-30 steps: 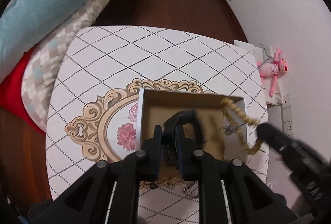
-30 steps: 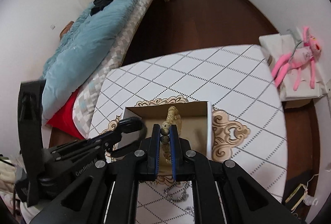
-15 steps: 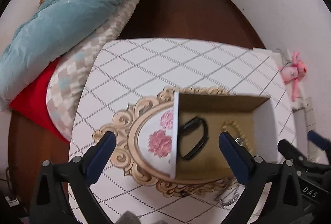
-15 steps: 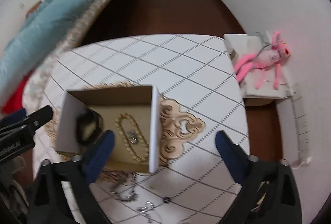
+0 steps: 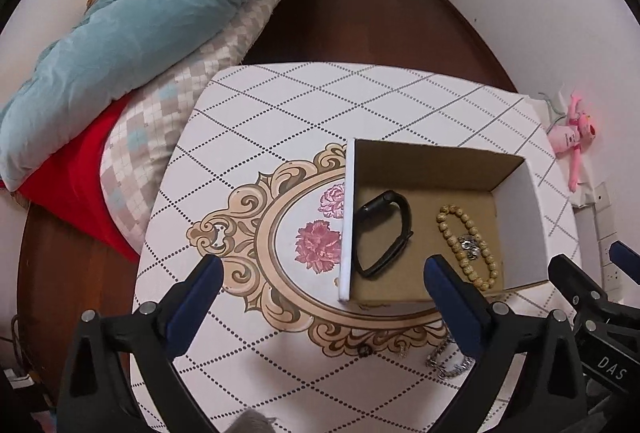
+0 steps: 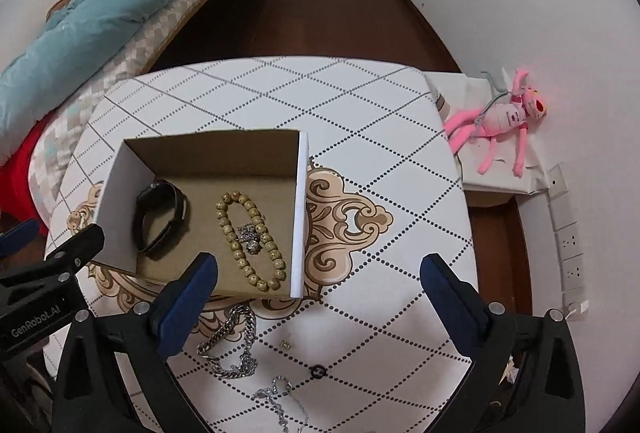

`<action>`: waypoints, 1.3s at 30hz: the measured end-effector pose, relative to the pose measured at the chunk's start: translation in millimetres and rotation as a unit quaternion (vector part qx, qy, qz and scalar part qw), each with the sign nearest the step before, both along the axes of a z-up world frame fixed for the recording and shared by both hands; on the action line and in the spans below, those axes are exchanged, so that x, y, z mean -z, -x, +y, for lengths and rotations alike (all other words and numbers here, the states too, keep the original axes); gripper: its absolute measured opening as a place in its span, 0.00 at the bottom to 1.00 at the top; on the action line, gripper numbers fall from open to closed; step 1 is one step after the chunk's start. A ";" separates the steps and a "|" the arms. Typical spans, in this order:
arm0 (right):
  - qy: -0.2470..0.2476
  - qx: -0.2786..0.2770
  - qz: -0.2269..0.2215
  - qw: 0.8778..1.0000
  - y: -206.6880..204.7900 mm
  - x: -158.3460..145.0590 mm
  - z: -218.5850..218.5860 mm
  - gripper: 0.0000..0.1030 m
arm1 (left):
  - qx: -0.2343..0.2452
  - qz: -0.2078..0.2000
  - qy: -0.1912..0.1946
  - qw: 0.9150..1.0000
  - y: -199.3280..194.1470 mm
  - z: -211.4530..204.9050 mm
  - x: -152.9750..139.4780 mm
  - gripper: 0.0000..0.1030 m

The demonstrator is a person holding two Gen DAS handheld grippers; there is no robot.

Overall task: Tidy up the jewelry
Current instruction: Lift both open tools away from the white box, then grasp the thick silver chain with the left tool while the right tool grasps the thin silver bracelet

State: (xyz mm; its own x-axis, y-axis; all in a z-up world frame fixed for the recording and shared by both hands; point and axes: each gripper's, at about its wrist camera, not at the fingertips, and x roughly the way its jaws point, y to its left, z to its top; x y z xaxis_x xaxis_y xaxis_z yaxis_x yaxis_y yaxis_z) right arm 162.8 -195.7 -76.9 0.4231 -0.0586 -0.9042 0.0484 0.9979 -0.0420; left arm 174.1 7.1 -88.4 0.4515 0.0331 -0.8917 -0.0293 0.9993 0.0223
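Note:
An open cardboard box (image 5: pixel 536 209) (image 6: pixel 116 185) stands on the patterned table. Inside lie a black watch band (image 5: pixel 382 233) (image 6: pixel 160 219), a tan bead bracelet (image 5: pixel 470 247) (image 6: pixel 250 241) and a small silver piece (image 6: pixel 250 235). In front of the box on the table lie a thick silver chain (image 6: pixel 232 343) (image 5: pixel 448 361), a thin silver chain (image 6: pixel 280 399), a small black ring (image 6: pixel 317 371) and a tiny charm (image 6: pixel 285 344). My left gripper (image 5: pixel 320 297) is open and empty above the table, left of the box front. My right gripper (image 6: pixel 318 297) is open and empty, right of the box front.
The table (image 6: pixel 360 105) has a diamond-dot cloth with a gold floral medallion (image 5: pixel 280 233). A bed with teal quilt (image 5: pixel 140 21) lies left. A pink plush toy (image 6: pixel 500 117) rests on a white stand at the right, by wall sockets (image 6: pixel 570 253).
Both grippers opened, letting go of the watch band and bead bracelet, which now lie in the box. Both grippers drew back and up from the box.

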 end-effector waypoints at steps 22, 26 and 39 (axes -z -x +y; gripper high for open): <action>-0.036 0.015 -0.103 0.994 85.0 -105.3 -11.1 0.99 | 0.011 -0.062 0.032 0.997 76.2 -2.8 -80.8 0.99; -0.047 0.026 -0.067 0.996 96.0 -84.1 -18.3 0.99 | 0.002 -0.041 0.024 0.999 84.5 2.0 -62.5 0.99; -0.092 0.023 0.081 0.992 127.4 68.7 -10.7 0.74 | -0.026 0.081 -0.029 0.996 106.6 20.9 57.9 0.99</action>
State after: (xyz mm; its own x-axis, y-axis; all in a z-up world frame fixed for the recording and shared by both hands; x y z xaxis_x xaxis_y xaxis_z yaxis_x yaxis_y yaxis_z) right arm 35.4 -206.4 -145.6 0.2728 0.0983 -0.9570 0.1009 0.9864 0.1300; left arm 67.5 28.1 -146.3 0.2980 0.1058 -0.9487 -0.0725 0.9935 0.0880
